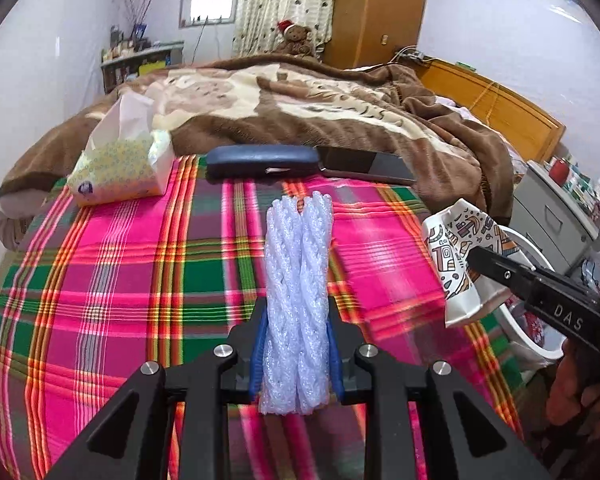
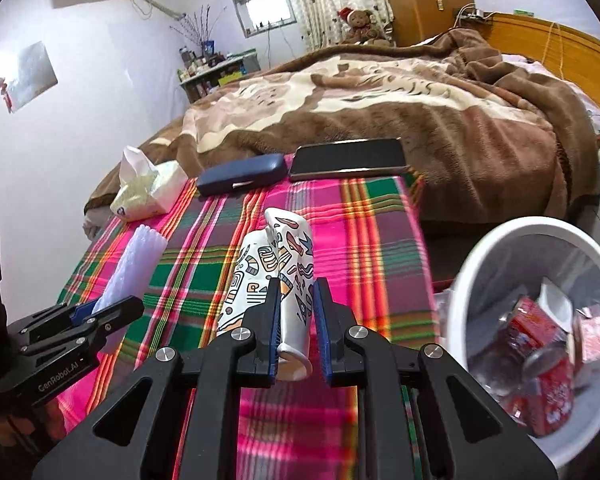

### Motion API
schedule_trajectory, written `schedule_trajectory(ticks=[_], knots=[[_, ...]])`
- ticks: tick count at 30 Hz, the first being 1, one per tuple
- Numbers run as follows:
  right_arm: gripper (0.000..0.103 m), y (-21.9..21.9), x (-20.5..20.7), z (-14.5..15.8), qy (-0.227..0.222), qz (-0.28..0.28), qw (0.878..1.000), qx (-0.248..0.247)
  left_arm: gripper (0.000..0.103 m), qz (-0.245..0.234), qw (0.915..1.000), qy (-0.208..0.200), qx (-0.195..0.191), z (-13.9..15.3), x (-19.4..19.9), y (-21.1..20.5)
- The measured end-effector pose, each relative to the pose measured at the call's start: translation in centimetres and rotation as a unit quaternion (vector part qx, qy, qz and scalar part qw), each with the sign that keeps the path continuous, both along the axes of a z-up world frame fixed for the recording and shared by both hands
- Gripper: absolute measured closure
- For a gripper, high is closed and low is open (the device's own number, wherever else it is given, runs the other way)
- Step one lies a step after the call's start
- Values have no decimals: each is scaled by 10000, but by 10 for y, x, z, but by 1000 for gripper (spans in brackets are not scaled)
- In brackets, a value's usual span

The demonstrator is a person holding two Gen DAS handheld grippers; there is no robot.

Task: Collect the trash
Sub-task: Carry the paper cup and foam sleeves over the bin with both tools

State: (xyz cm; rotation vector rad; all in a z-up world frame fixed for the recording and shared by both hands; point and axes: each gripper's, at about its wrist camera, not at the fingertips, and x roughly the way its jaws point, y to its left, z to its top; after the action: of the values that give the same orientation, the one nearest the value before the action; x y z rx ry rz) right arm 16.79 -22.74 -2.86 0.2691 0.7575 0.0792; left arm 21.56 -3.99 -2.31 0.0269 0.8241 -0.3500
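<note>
My left gripper (image 1: 298, 344) is shut on a white foam net sleeve (image 1: 298, 280), held above the plaid cloth; the sleeve also shows in the right wrist view (image 2: 134, 268). My right gripper (image 2: 296, 312) is shut on a crushed patterned paper cup (image 2: 276, 264), held above the cloth's right part; the cup also shows in the left wrist view (image 1: 460, 256). A white trash bin (image 2: 476, 264) with red wrappers and clear plastic inside stands at the right, beside the bed, and its rim shows in the left wrist view (image 1: 540, 344).
On the plaid cloth (image 1: 140, 264) lie a tissue pack (image 1: 120, 168), a dark blue glasses case (image 1: 260, 162) and a black phone (image 2: 348, 158). A brown blanket (image 2: 380, 92) covers the bed behind. A grey cabinet (image 1: 552, 208) stands at the right.
</note>
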Motion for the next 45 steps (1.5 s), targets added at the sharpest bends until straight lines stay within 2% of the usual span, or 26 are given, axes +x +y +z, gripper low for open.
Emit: schedule_trajectory(ticks=[12,25,33,45], knots=[[87,-57,-52,19,-269,-574,9980,-89,77,-534,9981,-289,-137,29,-53,-63],[87,-126,-93,21,-280,-1300,9908,-234,77,-1348,9904,-210,-235,29,-85,-163],[87,-162,-99,10,-43,-1623,9858,-441,77,-1590,9871,-137,-106,22,-90,-212],[87,-200,-89,-14,425,-1725,9814,-723,77,-1740,9847,51,58,1,-79,-271]])
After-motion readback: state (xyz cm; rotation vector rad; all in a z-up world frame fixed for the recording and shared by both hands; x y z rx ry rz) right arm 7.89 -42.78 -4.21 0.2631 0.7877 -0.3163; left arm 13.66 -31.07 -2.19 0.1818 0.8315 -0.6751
